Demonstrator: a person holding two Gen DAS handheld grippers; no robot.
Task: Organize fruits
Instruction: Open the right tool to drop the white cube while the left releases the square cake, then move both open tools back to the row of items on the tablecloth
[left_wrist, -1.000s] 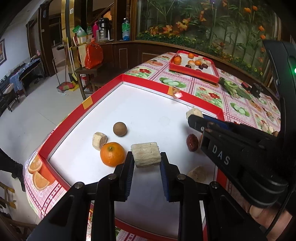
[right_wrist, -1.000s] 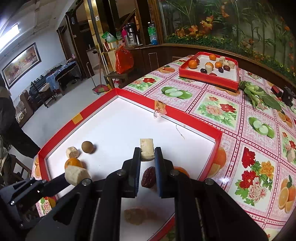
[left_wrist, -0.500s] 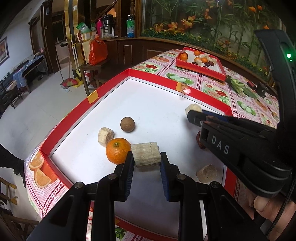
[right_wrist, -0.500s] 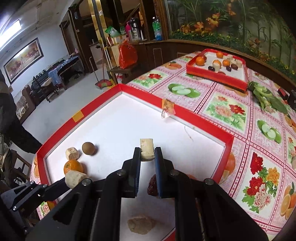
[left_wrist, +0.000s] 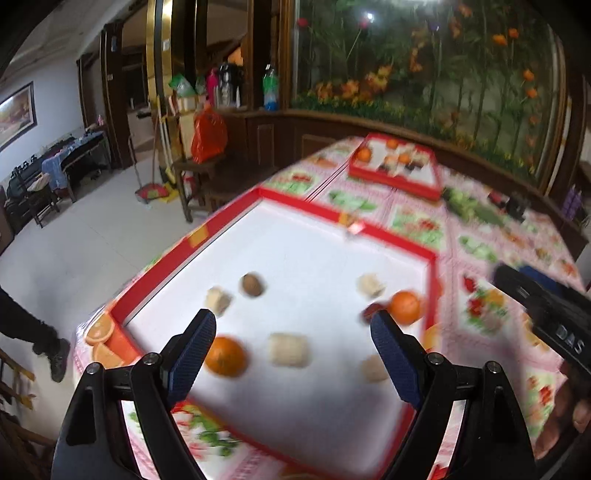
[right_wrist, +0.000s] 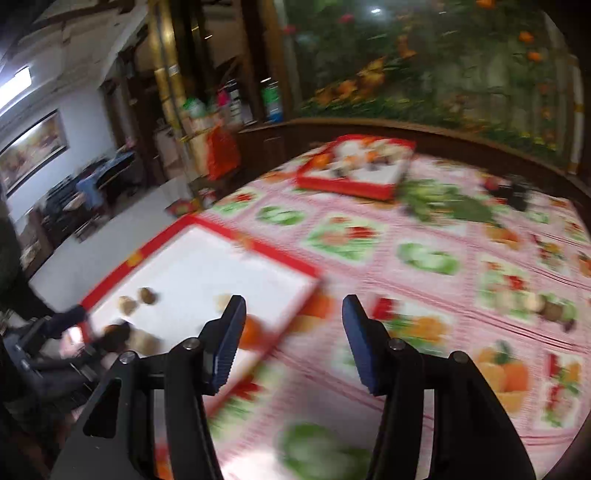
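Observation:
My left gripper (left_wrist: 291, 328) is open above the near end of the red-rimmed white tray (left_wrist: 391, 236). A beige cylinder piece (left_wrist: 288, 350) lies on the tray just below the gap. An orange (left_wrist: 225, 356) sits to its left. A second orange (left_wrist: 404, 307) and a dark red date (left_wrist: 369, 313) lie by the right rim. A brown round fruit (left_wrist: 252, 284) and other beige pieces (left_wrist: 371, 284) are scattered. My right gripper (right_wrist: 294, 306) is open and empty over the flowered tablecloth, right of the tray (right_wrist: 258, 243). Both views are blurred.
A smaller red tray (left_wrist: 395, 184) (right_wrist: 343, 188) with several fruits stands at the far end of the table. Green vegetables (right_wrist: 443, 199) lie right of it. A person's leg and shoe (left_wrist: 48, 350) are on the floor at the left. A hand (left_wrist: 576, 406) holds the right gripper.
Both grippers have opened and let go of their beige pieces, which now lie on the tray. Both have pulled back, and the right one has swung right over the tablecloth.

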